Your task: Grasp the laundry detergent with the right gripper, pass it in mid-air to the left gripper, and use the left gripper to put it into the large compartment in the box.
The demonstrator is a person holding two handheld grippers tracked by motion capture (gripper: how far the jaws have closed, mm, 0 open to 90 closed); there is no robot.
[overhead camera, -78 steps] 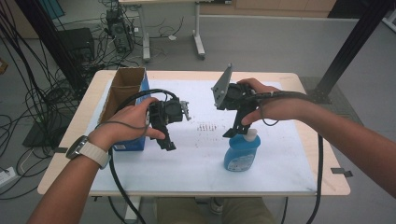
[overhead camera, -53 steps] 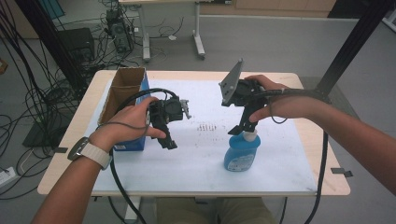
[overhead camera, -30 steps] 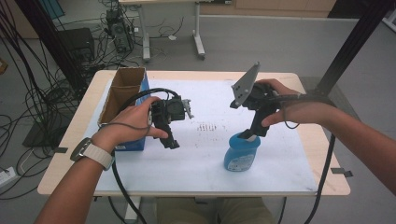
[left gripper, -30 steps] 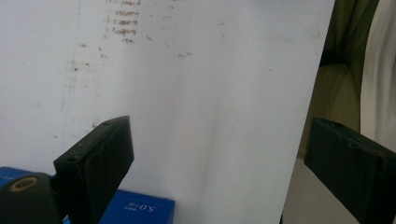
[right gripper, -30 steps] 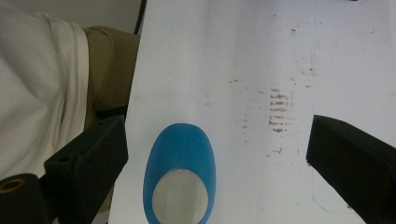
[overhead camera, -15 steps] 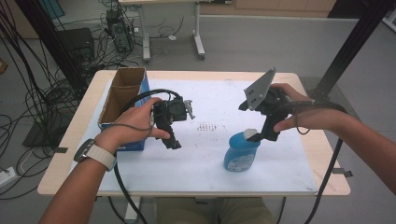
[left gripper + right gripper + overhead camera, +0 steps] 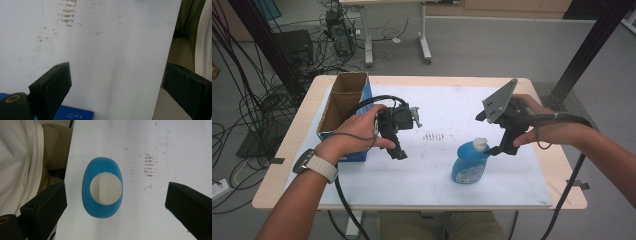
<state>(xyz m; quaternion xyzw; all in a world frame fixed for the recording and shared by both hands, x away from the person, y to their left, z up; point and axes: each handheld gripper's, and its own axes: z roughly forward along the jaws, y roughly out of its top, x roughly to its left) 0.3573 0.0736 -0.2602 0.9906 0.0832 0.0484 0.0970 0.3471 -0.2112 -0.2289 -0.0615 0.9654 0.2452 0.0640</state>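
A blue bottle (image 7: 468,166) with a white cap stands upright on the white sheet (image 7: 447,107) near the table's front. My right gripper (image 7: 503,150) hangs just right of the cap, angled down, with a grey plate on top. In the right gripper view the bottle (image 7: 102,206) shows from above, its cap between my right gripper's (image 7: 116,206) wide-apart jaws, which do not touch it. My left gripper (image 7: 398,150) hovers over the sheet beside the box, open. Nothing lies between my left gripper's (image 7: 118,92) jaws in the left gripper view.
An open cardboard box (image 7: 343,102) with blue sides stands at the sheet's left edge; its blue side (image 7: 75,115) shows low in the left gripper view. Faint brown marks (image 7: 432,136) dot the sheet's middle. The person's lap lies past the table's front edge (image 7: 412,207).
My right gripper has moved off the bottle's top to the right and a little down. The bottle stays upright in place. The left hand has not moved.
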